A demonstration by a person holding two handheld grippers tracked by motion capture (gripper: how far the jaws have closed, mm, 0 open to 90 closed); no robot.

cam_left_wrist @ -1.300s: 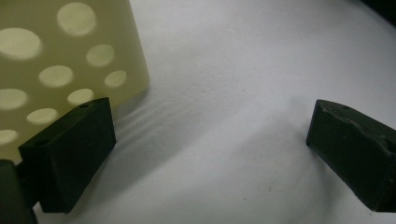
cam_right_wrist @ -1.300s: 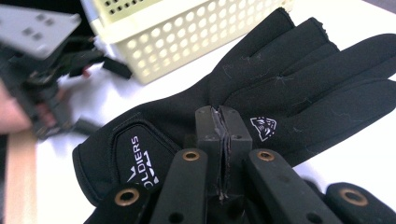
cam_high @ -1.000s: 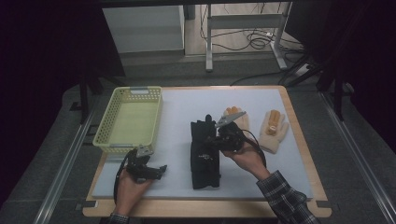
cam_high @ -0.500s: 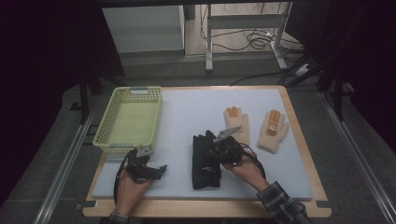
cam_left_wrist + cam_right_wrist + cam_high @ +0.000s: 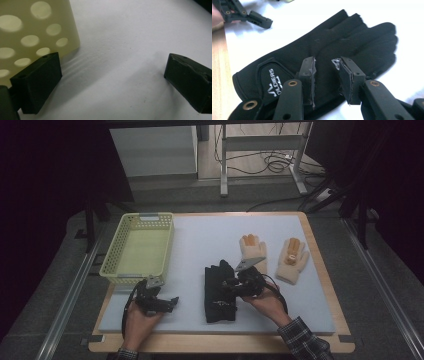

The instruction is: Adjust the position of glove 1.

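Dim room w/ cables on the floor behind; wooden table (image 5: pixel 320 265) topped by a white mat (image 5: pixel 200 240) that covers most of it. Yellow-green basket (image 5: pixel 139 247) sits at mat's far left. Black gloves (image 5: pixel 219 292) lie flat near the front centre, stacked. Two cream gloves (image 5: pixel 272 254) lie side by side to the right, apart from the black pair. Right gripper (image 5: pixel 326 80) is low over the black gloves; its jaws have just been opening, now a narrow gap, pads not pressing, glove fabric showing between. Left gripper (image 5: pixel 112 75) rests on the mat by the basket's corner, jaws wide, holding nothing.
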